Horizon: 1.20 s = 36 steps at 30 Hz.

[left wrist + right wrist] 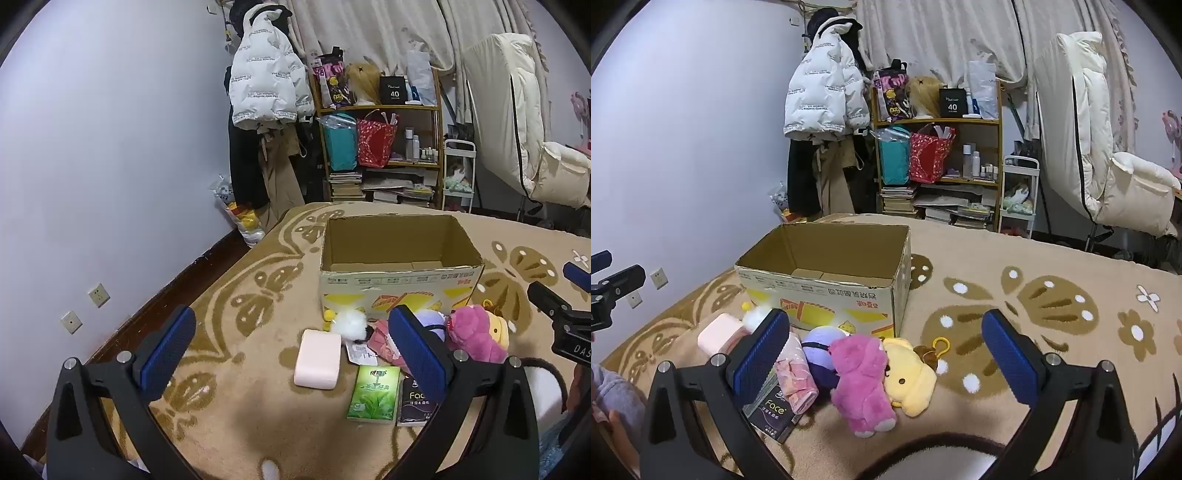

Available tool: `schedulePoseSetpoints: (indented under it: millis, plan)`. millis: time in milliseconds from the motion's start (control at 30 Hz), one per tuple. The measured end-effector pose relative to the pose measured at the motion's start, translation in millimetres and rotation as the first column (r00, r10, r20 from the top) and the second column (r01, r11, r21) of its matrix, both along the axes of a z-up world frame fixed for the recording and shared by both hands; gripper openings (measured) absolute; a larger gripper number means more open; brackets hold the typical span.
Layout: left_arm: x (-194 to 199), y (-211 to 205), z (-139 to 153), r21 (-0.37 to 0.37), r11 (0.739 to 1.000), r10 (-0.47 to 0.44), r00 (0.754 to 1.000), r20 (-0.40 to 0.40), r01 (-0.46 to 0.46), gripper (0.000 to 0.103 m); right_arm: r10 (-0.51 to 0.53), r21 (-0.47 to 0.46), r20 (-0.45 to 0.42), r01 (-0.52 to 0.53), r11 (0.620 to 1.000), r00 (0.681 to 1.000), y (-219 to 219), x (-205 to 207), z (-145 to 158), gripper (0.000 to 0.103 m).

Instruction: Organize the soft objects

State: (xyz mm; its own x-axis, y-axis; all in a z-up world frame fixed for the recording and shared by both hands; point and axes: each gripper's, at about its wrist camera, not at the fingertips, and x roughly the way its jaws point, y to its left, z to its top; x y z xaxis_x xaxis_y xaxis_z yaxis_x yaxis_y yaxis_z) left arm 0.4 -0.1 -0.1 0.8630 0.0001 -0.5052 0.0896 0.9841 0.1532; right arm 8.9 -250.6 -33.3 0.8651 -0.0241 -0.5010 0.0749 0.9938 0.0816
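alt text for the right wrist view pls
An open right claw hovers over a pink plush and yellow plush lying on a patterned blanket, before an empty cardboard box.

Left claw [291,354] gapes above pink pack [317,363] before cardboard box [399,280].

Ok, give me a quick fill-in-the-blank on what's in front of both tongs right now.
1. The cardboard box holds ____ toys.
2. Both the left tongs and right tongs are ____.
3. The pink plush lies against a ____ plush.
4. The green tissue pack lies beside a ____ one.

Missing: no; open; yellow; black
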Motion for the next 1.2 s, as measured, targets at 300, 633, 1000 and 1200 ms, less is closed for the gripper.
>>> schedulePoseSetpoints:
  millis: [300, 633, 1000, 1200]
  plan:
    - [-1.1, -2.8, -1.4, 0.023, 1.0, -0.003, 1.0, 0.0, 0.003, 0.103, -0.003, -0.006, 0.005, 0.003, 1.0, 1.0, 1.4, -0.9, 0.3, 0.103]
    - [1.7, -2.6, -1.5, 0.009, 1.0, -0.003, 1.0, -0.007, 0.003, 0.103, -0.003, -0.001, 0.006, 0.003, 1.0, 1.0, -1.1, 0.7, -1.3, 0.103]
    - [1.3, -3.1, -2.2, 0.01, 1.0, -0.005, 1.0, -0.008, 0.005, 0.103, -0.003, -0.002, 0.004, 0.003, 1.0, 1.0, -2.1, 1.0, -2.0, 0.103]
    - [0.8, -3.9, -3.6, 0.013, 1.0, -0.007, 1.0, -0.008, 0.007, 0.103, -0.005, -0.004, 0.004, 0.005, 1.0, 1.0, -1.3, 0.9, -1.9, 0.103]
